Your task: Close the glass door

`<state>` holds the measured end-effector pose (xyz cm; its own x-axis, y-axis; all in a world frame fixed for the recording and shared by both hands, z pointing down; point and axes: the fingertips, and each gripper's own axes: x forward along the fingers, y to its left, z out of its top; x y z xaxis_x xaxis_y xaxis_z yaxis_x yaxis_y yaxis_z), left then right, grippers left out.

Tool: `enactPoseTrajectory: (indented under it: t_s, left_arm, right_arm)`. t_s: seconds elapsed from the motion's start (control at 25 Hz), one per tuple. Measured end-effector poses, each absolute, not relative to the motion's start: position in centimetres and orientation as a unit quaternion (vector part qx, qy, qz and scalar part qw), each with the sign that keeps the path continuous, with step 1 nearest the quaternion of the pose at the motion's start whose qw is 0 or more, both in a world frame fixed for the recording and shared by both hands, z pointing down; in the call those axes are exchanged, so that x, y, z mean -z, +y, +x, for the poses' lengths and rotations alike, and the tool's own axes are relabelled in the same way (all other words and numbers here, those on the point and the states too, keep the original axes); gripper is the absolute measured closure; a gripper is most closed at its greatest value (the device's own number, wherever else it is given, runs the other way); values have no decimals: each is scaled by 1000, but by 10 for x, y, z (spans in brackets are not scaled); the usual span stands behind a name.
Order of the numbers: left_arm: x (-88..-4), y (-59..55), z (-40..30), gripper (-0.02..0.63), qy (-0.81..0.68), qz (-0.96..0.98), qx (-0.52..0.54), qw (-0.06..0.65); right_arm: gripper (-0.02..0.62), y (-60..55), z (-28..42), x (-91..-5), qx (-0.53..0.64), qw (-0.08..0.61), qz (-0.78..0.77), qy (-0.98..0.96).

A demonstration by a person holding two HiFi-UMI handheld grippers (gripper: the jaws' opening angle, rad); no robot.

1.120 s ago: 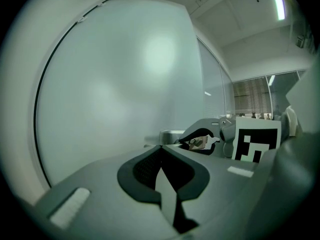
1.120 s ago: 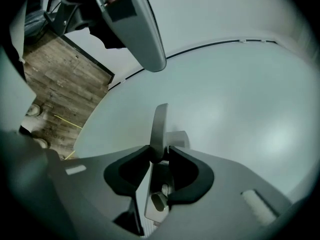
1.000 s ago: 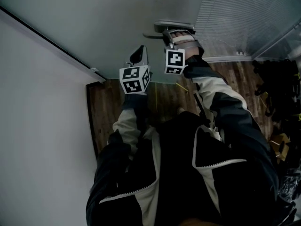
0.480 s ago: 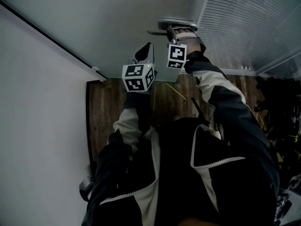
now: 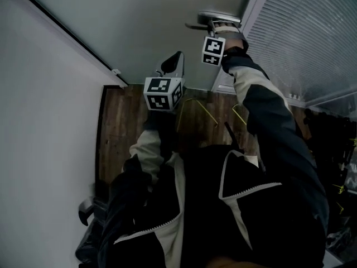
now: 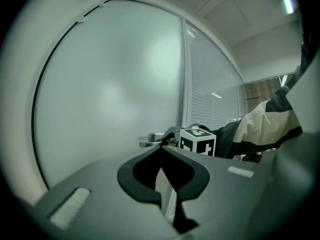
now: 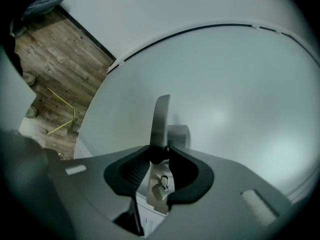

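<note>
The frosted glass door (image 5: 139, 32) fills the upper head view. Its metal lever handle (image 5: 207, 17) sticks out near the door's right edge. My right gripper (image 5: 216, 24) is shut on that handle; in the right gripper view the lever (image 7: 161, 118) runs up from between the pads of the right gripper (image 7: 159, 155), with the lock plate (image 7: 156, 190) under it. My left gripper (image 5: 172, 63) hovers lower left of the handle, close to the glass, shut and empty. In the left gripper view the tips of the left gripper (image 6: 161, 147) meet, and the handle (image 6: 150, 143) shows beyond.
A glass panel with slatted blinds (image 5: 312, 43) stands right of the door edge. A white wall (image 5: 39, 121) and a black frame strip (image 5: 67, 35) lie at the left. Below is wood floor (image 5: 120, 127) with yellow marks (image 5: 203, 110). Dark clutter (image 5: 334, 155) sits at the right.
My right gripper has travelled up and right in the head view with the handle in it, and the door has swung with it. The left gripper shifted only slightly.
</note>
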<state>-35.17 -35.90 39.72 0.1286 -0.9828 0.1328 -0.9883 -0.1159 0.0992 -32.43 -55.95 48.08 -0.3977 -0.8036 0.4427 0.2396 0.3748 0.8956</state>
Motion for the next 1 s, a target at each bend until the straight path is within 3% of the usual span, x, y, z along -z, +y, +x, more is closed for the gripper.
enactPoseTrajectory:
  t_s: [0.72,0.88,0.92,1.0]
  left_arm:
    - [-401,-338,-366,604,-686,722,-23,89]
    - [-400,-334,-363,604,-684,724,-31,81]
    - [-401,-333,-366,604,-686,722,-29,82]
    - [-400,-334,-374,604,-690,719,-20,87]
  right_arm:
    - [469,-589,-329,-483,507,519,210,-655]
    - [410,-572,-318,-463,452,473,243,-716]
    - [433,-559,-315,-454,420,445,259,-747]
    - [550,-527,-307,-435,337,371,287,-816]
